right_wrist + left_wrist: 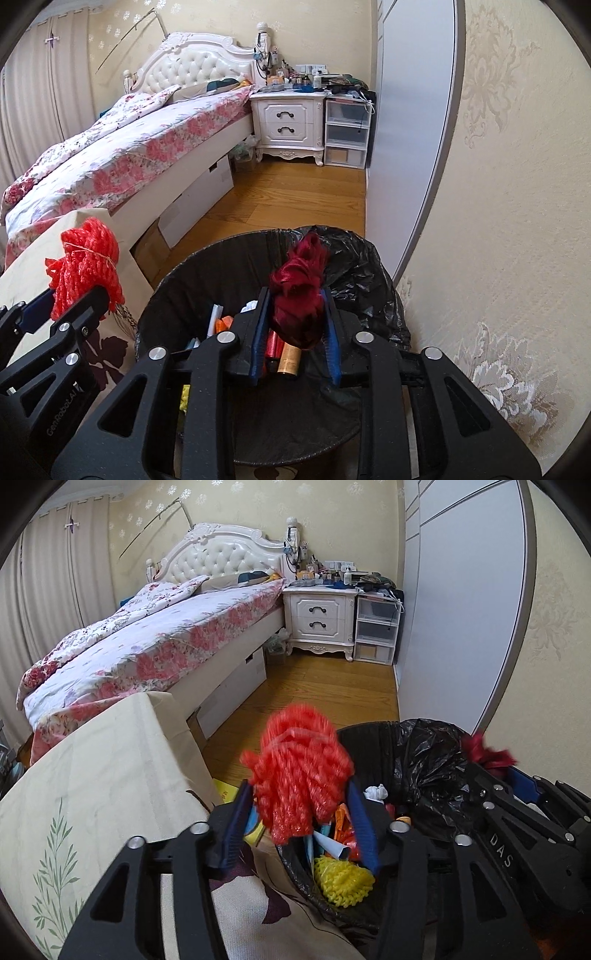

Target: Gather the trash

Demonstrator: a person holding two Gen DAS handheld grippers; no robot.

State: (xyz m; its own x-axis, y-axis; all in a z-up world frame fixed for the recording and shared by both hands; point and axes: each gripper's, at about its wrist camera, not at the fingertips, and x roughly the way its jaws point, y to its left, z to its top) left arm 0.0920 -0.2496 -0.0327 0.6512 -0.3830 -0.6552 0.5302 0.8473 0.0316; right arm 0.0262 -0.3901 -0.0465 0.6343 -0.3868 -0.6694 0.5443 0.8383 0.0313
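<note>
Both grippers sit over the bin (207,258): left gripper (301,801) has the red net (299,771) between wide jaws with the pads apparently clear of it, so it reads as released; right gripper (297,314) has the maroon wad (299,295) between barely parted jaws, contact unclear. Both look light, soft and springy, no breakage risk; best pinched mid-bunch, since they'd likely snag on the pads rather than slip. Count: two grippers, one red net, one maroon wad, one lined bin, one yellow net (341,880) already inside.
</note>
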